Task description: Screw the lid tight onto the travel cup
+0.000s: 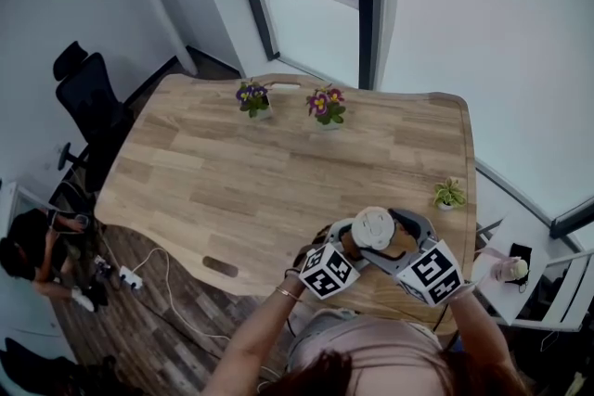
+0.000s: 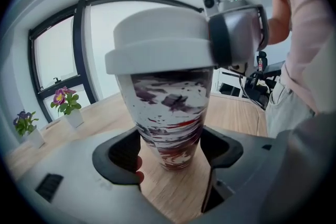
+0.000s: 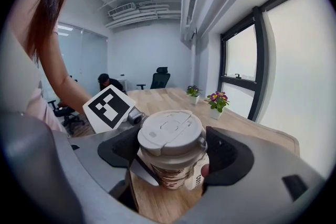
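Observation:
The travel cup (image 2: 170, 113), white with dark purple and red streaks, stands upright on the wooden table (image 1: 232, 190) near its front edge. A white lid (image 3: 170, 131) sits on top of it. My left gripper (image 2: 170, 153) is open around the cup's narrow lower body, its dark pads (image 2: 123, 157) close beside the wall. My right gripper (image 3: 172, 150) comes from the other side and is shut on the lid, one pad (image 2: 220, 39) against the lid's rim. In the head view the lid (image 1: 373, 227) shows between the two marker cubes (image 1: 327, 270).
Two pots of purple flowers (image 1: 253, 99) (image 1: 325, 107) stand at the table's far edge, and a small green plant (image 1: 449, 194) at its right edge. A black office chair (image 1: 88, 97) and a person (image 1: 23, 255) are to the left. A white side table (image 1: 520, 283) is at the right.

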Action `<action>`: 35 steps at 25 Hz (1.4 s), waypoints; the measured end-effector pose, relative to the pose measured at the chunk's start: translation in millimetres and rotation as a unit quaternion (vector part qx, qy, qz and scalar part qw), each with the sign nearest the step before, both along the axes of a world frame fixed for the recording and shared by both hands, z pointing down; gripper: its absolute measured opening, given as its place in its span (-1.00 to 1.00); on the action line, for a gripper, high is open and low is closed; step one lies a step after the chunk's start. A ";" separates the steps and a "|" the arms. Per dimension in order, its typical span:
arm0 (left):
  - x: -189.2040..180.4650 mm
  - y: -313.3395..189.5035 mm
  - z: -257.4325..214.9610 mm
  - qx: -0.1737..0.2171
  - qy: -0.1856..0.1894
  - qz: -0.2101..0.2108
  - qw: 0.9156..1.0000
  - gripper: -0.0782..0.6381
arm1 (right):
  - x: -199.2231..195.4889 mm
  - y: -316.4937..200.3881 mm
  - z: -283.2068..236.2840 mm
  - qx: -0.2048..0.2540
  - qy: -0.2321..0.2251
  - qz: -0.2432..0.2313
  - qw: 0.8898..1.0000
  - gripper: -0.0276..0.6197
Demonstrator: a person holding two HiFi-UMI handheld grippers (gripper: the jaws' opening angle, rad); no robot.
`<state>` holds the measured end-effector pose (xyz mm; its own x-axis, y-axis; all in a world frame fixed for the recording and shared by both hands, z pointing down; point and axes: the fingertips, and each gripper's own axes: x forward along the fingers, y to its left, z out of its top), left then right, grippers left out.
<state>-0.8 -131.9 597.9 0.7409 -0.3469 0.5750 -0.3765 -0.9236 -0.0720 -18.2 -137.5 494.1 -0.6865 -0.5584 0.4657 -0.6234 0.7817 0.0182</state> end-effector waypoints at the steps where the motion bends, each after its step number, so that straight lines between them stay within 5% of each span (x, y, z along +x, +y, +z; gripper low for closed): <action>1: 0.0 -0.1 0.0 0.001 -0.001 -0.003 1.000 0.17 | 0.3 0.1 0.0 0.003 -0.002 0.009 1.000 0.20; 10: 0.0 -10.7 -1.1 0.009 0.019 -0.089 0.996 0.17 | 4.3 -10.5 -0.2 0.016 -0.021 0.154 0.988 0.20; 23: 0.4 -4.9 1.6 -0.002 0.008 0.016 1.000 0.17 | -3.7 -5.2 0.7 -0.027 0.014 -0.012 0.999 0.27; 30: 1.8 -11.3 -0.1 0.009 0.027 -0.058 0.998 0.17 | 1.2 -12.6 -0.6 0.000 -0.021 0.119 0.993 0.27; 35: 1.9 -10.1 0.6 0.003 0.023 -0.042 0.999 0.17 | 4.2 -8.4 -10.0 -0.020 -0.064 0.091 0.994 0.27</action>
<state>1.0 -142.1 598.5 0.7348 -0.4121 0.5387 -0.4551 -0.8885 -0.0589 -14.0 -145.9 484.2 -0.6314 -0.6607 0.4059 -0.7492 0.6547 -0.0998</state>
